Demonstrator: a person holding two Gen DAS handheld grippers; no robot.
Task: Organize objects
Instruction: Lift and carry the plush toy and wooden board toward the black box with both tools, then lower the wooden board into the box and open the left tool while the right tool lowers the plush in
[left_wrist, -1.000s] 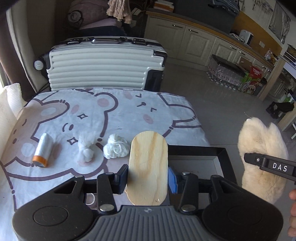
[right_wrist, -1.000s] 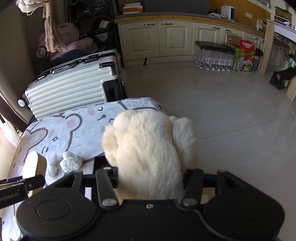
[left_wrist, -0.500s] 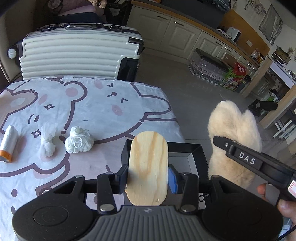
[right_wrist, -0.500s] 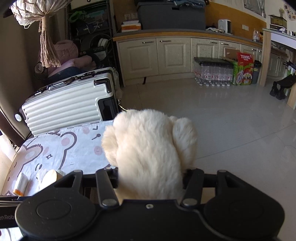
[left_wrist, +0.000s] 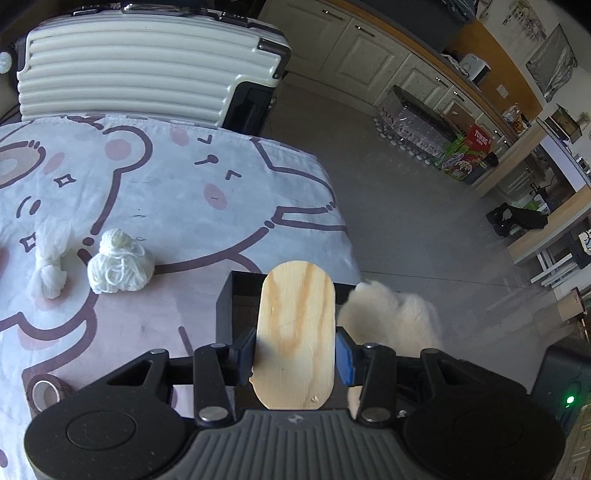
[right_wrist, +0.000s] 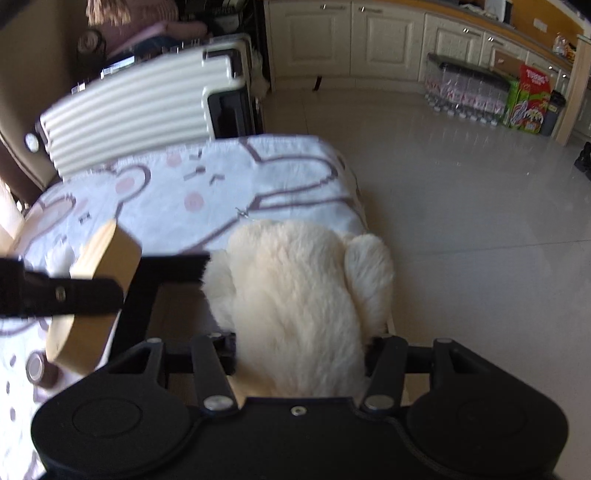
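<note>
Left wrist view: your left gripper (left_wrist: 295, 354) clamps a pale oval wooden board (left_wrist: 295, 332) with wavy grain, held over the black rectangular tray (left_wrist: 224, 306) at the near right edge of the bear-print tablecloth (left_wrist: 184, 206).

Right wrist view: your right gripper (right_wrist: 301, 354) grips a fluffy cream plush toy (right_wrist: 299, 295), lying into that tray (right_wrist: 136, 306). What else the tray holds is hidden.

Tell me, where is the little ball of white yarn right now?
In the left wrist view, the yarn ball lies on the bear-print cloth, left of the black tray, beside a knotted white bag.
</note>
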